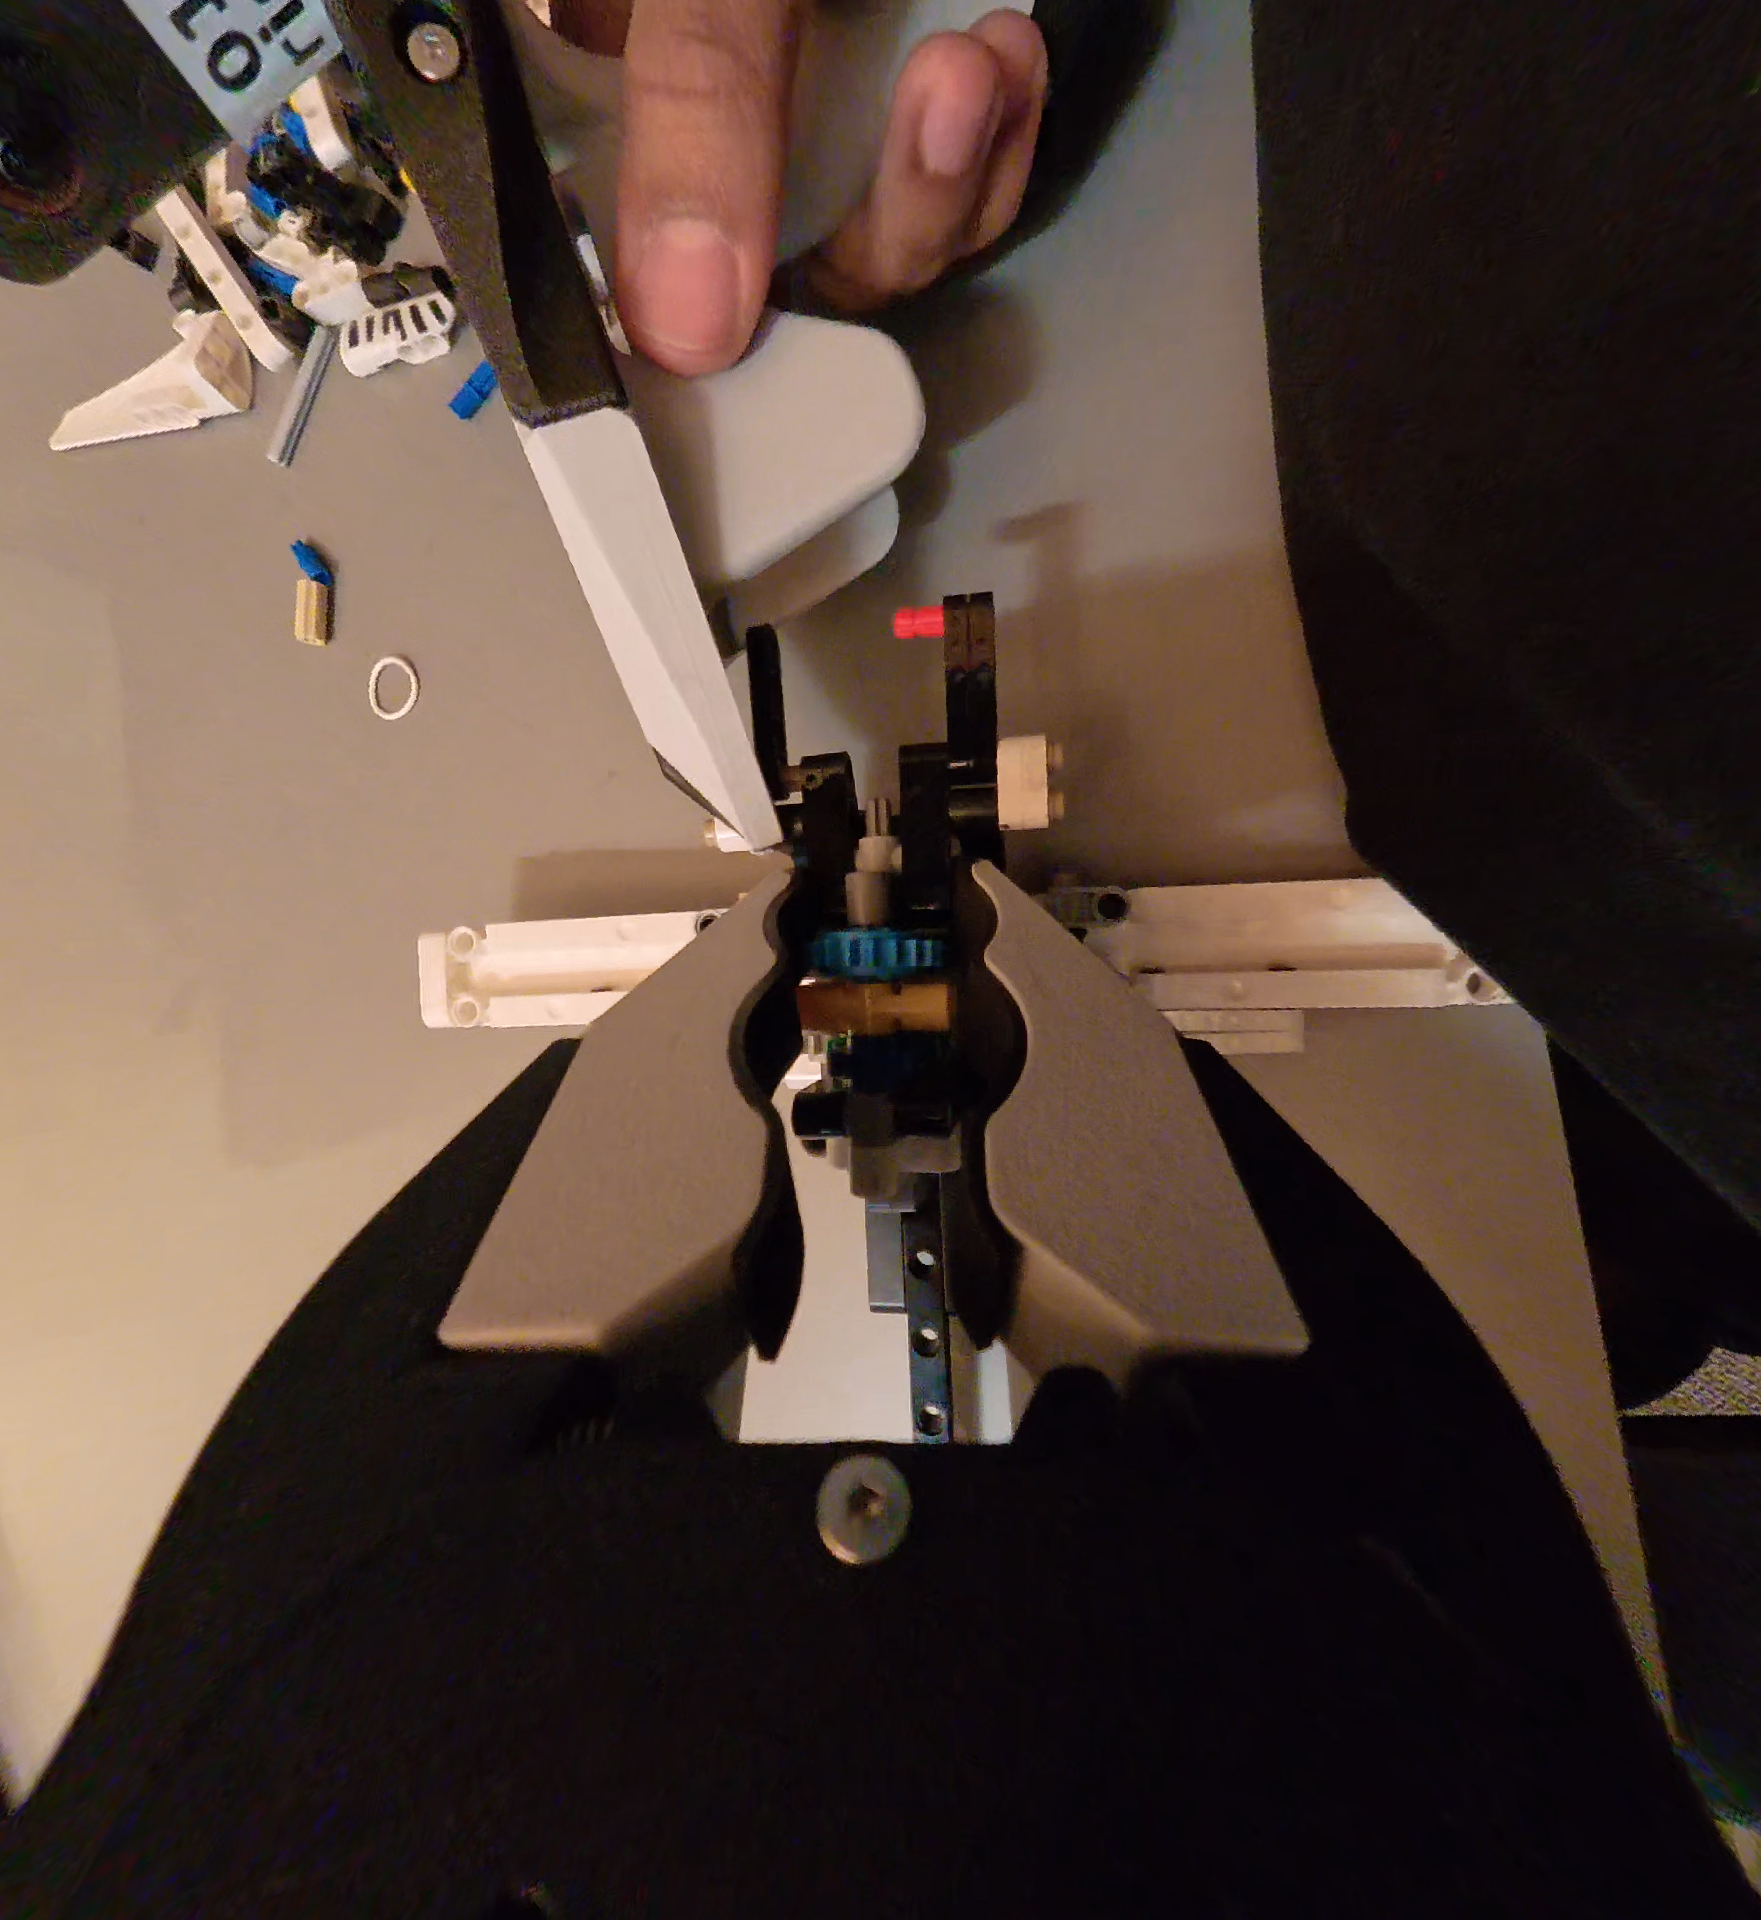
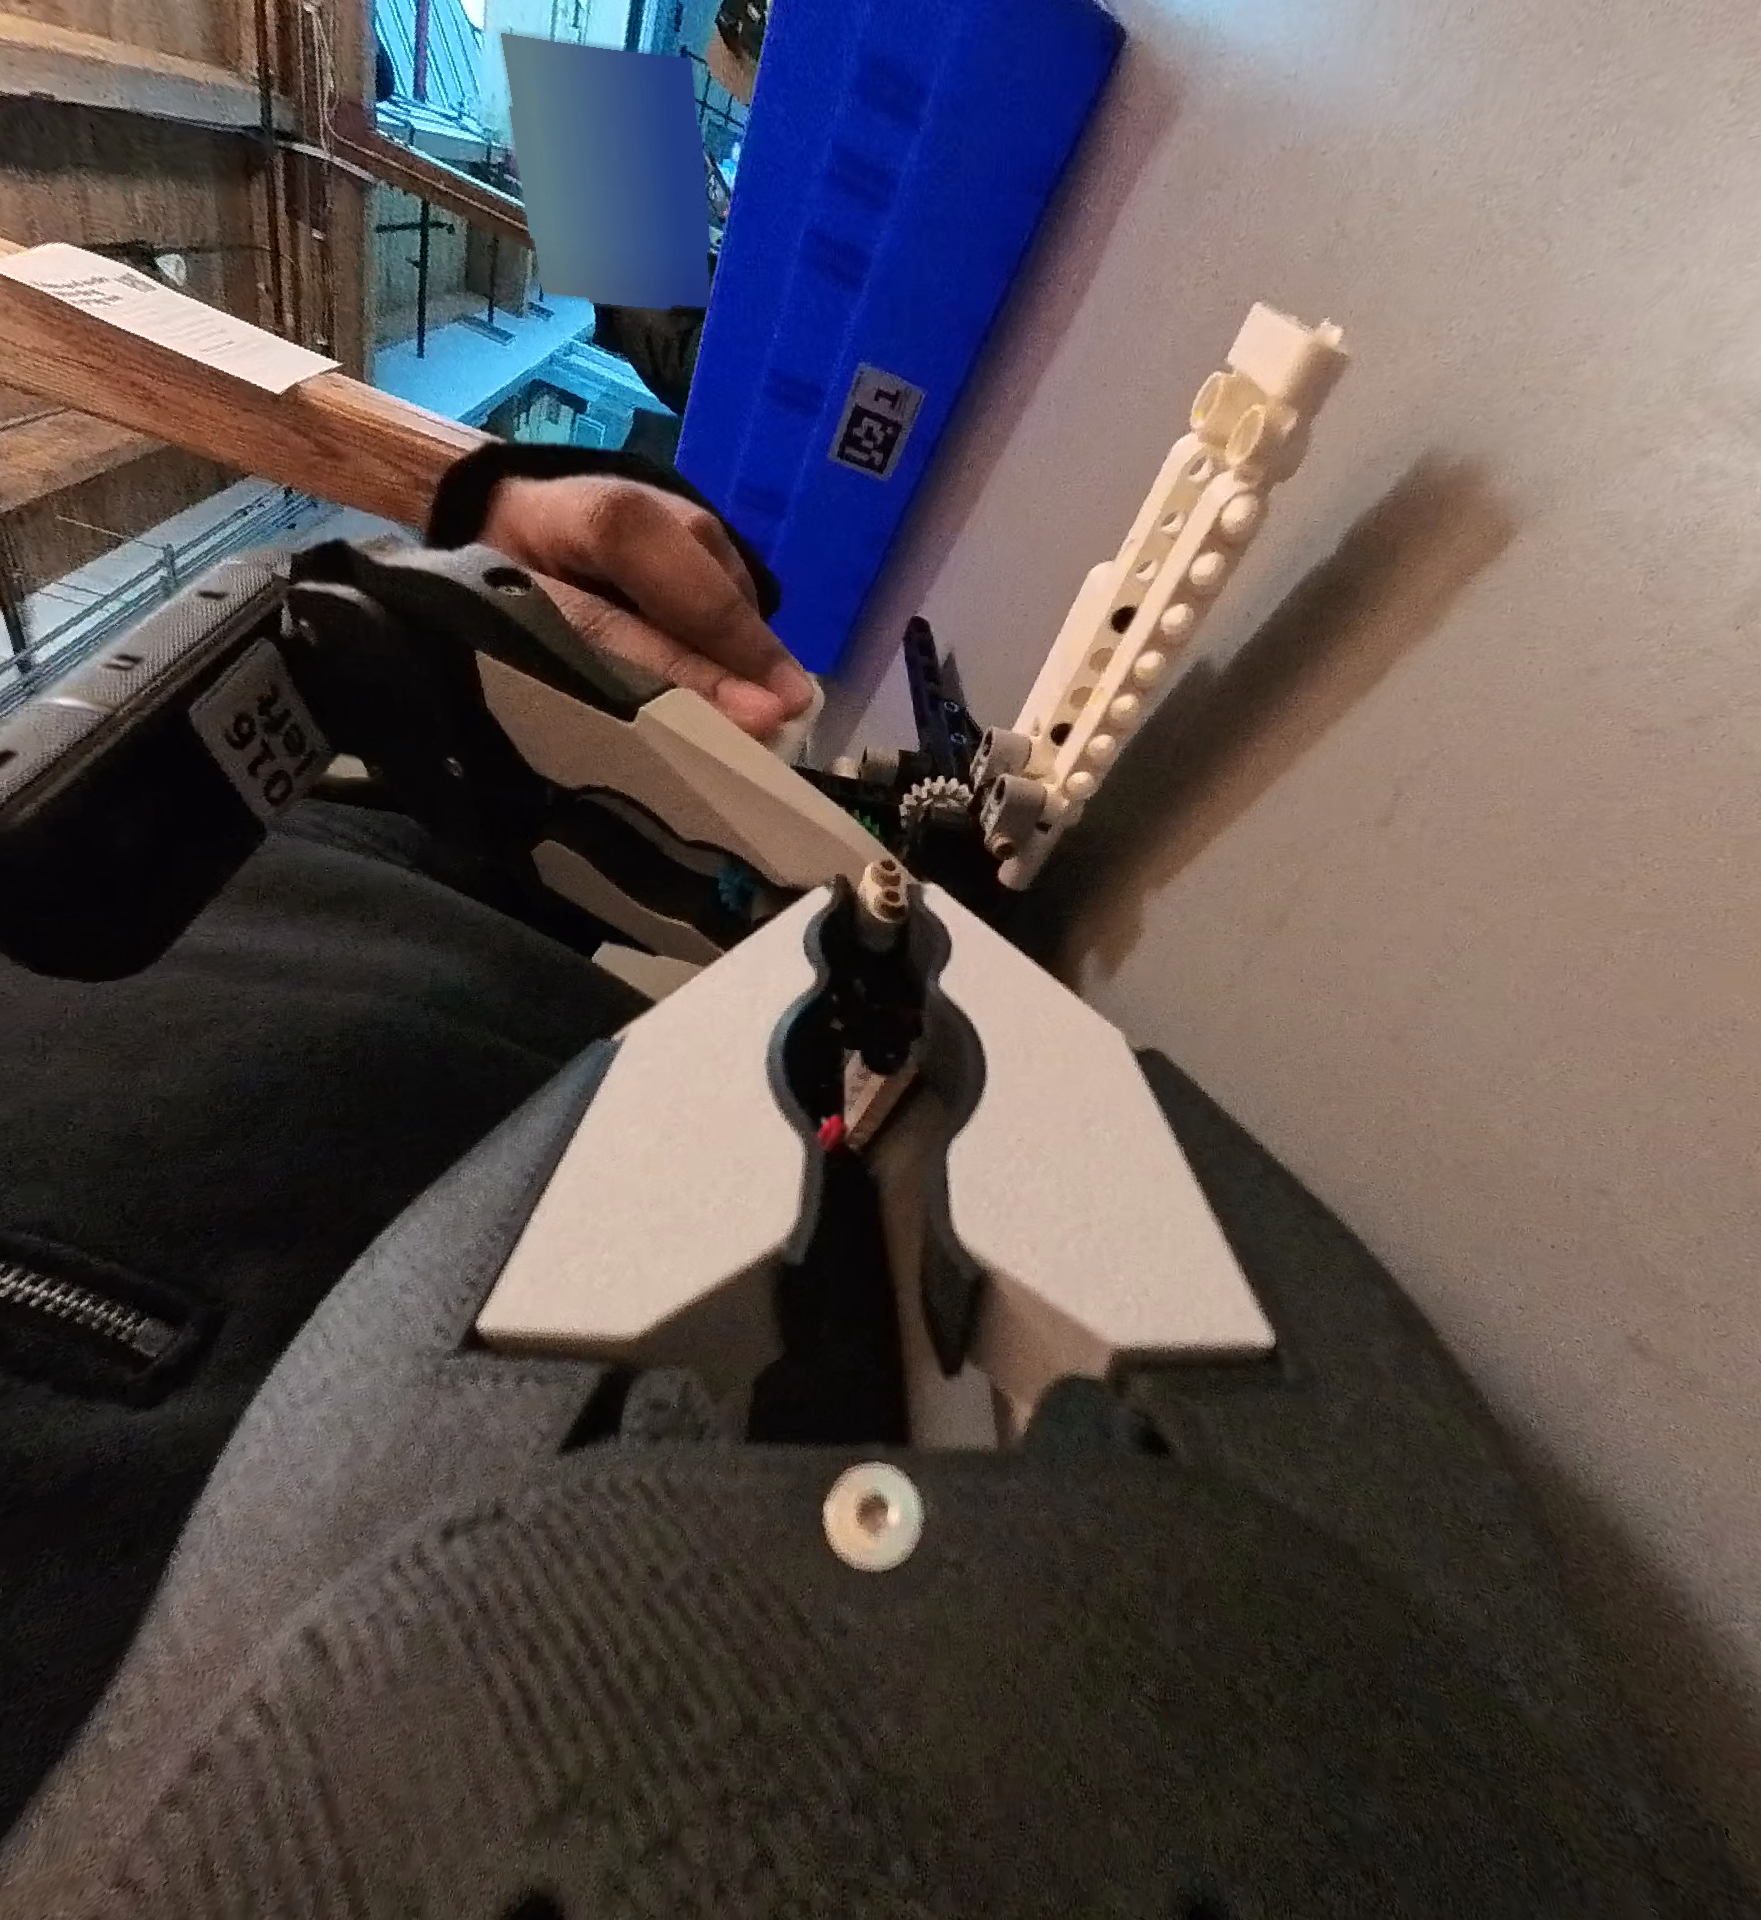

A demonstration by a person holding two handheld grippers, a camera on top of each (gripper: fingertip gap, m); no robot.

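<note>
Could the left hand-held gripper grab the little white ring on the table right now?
Probably not yet. The left hand-held gripper is already closed on the toy brick model, so its fingers are full. The white ring lies in the open off to the side, uncovered.

Printed tags on left tool (image 2: pixel 263 727), right tool (image 1: pixel 232 42), blue bin (image 2: pixel 871 426); paper sheet (image 2: pixel 159 312) on wooden beam.

Brick model (image 1: pixel 876 966) between left gripper (image 1: pixel 876 894) fingers.

Two close wrist views, shared brick model (image 1: pixel 876 935)
</note>
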